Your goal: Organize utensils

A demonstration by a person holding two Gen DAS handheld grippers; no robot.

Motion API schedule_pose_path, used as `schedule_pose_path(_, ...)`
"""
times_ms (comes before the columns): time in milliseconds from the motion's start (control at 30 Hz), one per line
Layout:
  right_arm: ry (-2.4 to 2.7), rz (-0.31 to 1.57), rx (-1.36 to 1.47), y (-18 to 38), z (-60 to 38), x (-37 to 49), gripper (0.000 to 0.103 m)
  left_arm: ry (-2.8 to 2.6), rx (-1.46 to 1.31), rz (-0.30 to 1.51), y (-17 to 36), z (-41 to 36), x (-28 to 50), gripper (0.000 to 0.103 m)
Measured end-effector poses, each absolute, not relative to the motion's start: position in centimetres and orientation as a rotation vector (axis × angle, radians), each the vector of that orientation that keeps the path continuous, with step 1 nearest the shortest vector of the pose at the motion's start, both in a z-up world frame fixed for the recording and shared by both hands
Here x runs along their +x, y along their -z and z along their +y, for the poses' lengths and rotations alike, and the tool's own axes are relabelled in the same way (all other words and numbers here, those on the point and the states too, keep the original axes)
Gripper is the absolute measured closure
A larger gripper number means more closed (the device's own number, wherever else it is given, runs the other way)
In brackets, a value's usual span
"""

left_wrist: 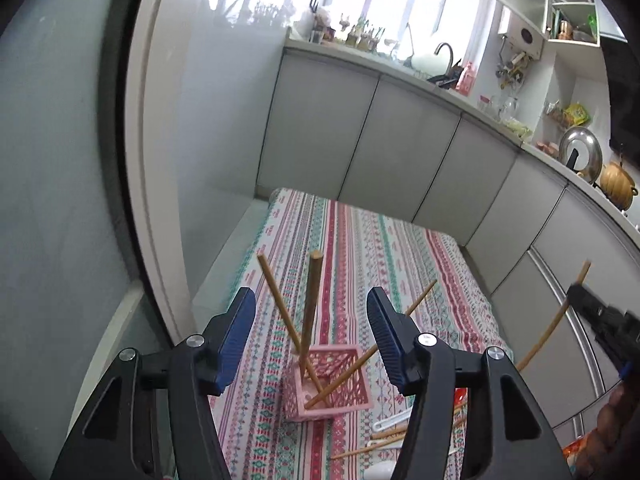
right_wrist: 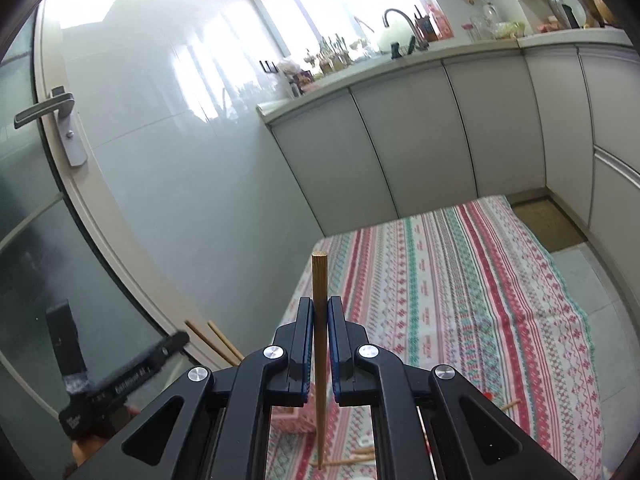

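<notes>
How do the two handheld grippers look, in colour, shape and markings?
Both are alike. The left gripper and the right gripper have black plastic arms with triangular cut-outs, round silver bolts at the pivots, and two flat fingers with ribbed blue pads. White lettering, too small to read, runs along the left gripper's side. No cables or sleeves show.

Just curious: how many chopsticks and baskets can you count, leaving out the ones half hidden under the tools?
Pink basket: 1
Chopsticks standing in it: 3
Chopstick clamped in the right gripper: 1
Total: 5
</notes>
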State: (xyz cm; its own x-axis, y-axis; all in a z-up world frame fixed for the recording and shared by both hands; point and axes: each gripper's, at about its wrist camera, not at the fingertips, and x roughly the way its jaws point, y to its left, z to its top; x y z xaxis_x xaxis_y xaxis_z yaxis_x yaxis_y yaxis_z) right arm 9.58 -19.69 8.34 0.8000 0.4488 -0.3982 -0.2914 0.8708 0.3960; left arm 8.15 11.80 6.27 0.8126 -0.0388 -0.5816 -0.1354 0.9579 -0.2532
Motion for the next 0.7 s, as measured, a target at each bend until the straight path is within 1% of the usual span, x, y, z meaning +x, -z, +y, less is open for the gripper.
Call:
schedule_pose_path(233, -0.422, 0.371, 0.289, -9.9, -15.9, 9.6, 0.096, -0.119, -0.207, 0.738, -5.0, 11.6, 7.3, 0.042)
schedule_pose_path(300, -0.431, 0.347, 0.277, -9.9, -14.8, 9.8, 0.096, -0.152, -0.185, 0.768, -4.6, 11.9, 7.3, 0.038)
schedule_pose_path(367, -0.442, 0.330, 0.269, -9.9, -13.9, 10.1, 0.096, -0.176, -0.174, 0.805, -3.9, 12.3, 7.3, 0.037)
schedule_pose_path(500, -0.453, 0.331, 0.246, -8.9, -12.0, 11.1, 0.096, -0.175, -0.179, 0.863, -3.0, 13.2, 7.7, 0.037)
schedule_pose_path(700, -0.449, 0.373, 0.180, -6.0, -9.3, 12.6, 0.096, -0.184, -0.194, 0.896, -2.3, 14.1, 8.0, 0.036)
